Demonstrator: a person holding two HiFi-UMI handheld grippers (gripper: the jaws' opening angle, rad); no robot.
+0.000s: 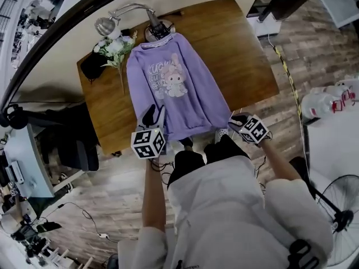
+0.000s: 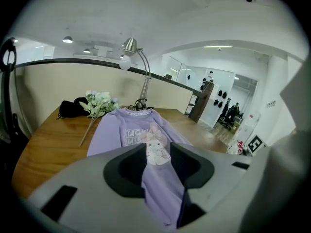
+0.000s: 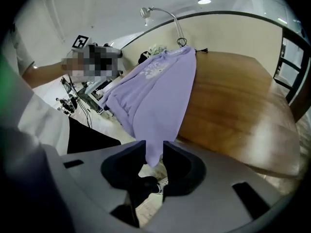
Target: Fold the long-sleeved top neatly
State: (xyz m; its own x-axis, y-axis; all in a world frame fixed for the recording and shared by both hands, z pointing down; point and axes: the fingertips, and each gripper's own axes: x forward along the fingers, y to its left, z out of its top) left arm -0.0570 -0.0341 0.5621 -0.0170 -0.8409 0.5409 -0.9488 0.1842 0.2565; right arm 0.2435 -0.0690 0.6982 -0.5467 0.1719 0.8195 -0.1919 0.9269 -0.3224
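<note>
A purple long-sleeved top (image 1: 174, 88) with a cartoon print lies face up on the wooden table (image 1: 241, 49). Its collar is at the far end and its hem at the near edge, and no sleeve sticks out sideways. My left gripper (image 1: 152, 118) is at the hem's left corner. In the left gripper view the purple cloth (image 2: 131, 135) runs between the jaws of the left gripper (image 2: 159, 152), which are shut on it. My right gripper (image 1: 235, 122) is at the hem's right corner, off the table's edge. There a point of the top (image 3: 155, 96) is pinched in the right gripper (image 3: 154, 149).
At the table's far end stand a silver gooseneck lamp (image 1: 112, 21), a bunch of white flowers (image 1: 115, 49) and a black bundle (image 1: 92, 66). The person's legs are against the near edge. A fan (image 1: 342, 217) is on the floor at right, a dark chair (image 1: 67, 139) at left.
</note>
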